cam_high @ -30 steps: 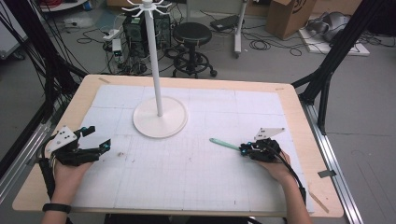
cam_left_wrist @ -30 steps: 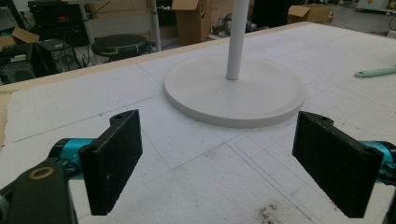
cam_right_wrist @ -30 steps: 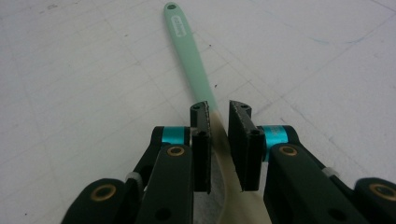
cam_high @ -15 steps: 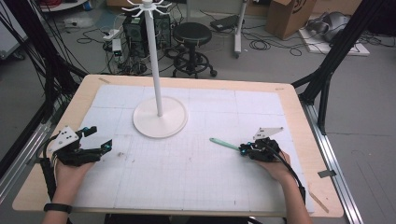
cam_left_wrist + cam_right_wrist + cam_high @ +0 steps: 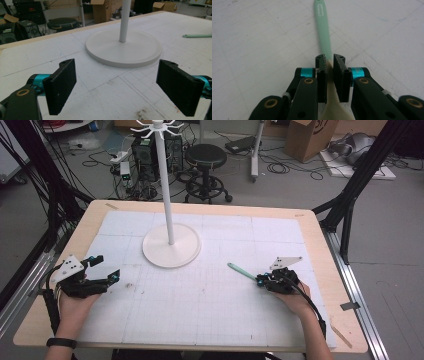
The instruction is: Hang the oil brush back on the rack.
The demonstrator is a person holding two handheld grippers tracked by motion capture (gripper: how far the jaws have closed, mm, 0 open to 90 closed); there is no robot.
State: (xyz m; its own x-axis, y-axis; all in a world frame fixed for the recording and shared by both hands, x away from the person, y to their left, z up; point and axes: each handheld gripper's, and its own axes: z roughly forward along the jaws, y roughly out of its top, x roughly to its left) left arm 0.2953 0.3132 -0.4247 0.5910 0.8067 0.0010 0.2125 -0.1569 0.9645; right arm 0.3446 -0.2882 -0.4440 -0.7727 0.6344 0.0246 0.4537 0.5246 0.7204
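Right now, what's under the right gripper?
The cream end of a green-handled utensil sits between the right gripper jaws on the white mat. The gripper covers the utensil's tip.

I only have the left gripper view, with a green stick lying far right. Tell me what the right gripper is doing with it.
Observer: The right gripper has its jaws drawn in around the green-handled tool, which lies flat on the white mat and runs between them.
Operator: Describe the end I can't see.
Observer: In the right gripper view the handle turns into a cream end behind the jaws, close to the camera. I can't tell its shape.
Operator: Now tell me what tops that pole.
Observer: In the high view the white pole ends in a ring of short white prongs, and nothing hangs on them.
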